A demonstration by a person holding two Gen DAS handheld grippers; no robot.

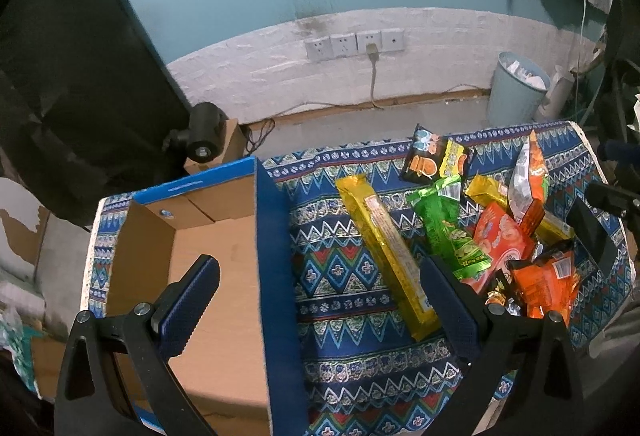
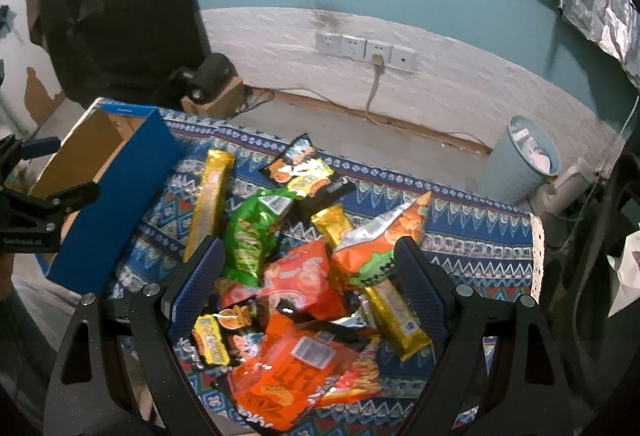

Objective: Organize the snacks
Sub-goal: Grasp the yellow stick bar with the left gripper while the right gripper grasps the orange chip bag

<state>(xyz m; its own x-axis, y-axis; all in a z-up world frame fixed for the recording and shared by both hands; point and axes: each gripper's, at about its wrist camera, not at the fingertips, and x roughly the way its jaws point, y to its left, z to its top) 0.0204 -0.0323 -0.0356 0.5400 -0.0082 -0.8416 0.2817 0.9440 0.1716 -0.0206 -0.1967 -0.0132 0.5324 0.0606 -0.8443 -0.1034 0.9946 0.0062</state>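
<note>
Patterned blue cloth (image 1: 340,276) covers the table under a teal wall. Left wrist view: the left gripper (image 1: 320,296) hangs spread and empty above an empty cardboard box (image 1: 224,236), a long yellow bar (image 1: 384,252) beside it. Right wrist view: the right gripper (image 2: 308,276), wide apart, hovers over crinkly snacks (image 2: 296,276), heaped together.

The left claw (image 1: 320,290) hangs with its jaws spread wide, nothing between its blue-padded fingers (image 1: 191,306). The right claw (image 2: 308,282) is likewise spread wide and holds nothing, its blue pads (image 2: 420,288) angled downward and apart.
</note>
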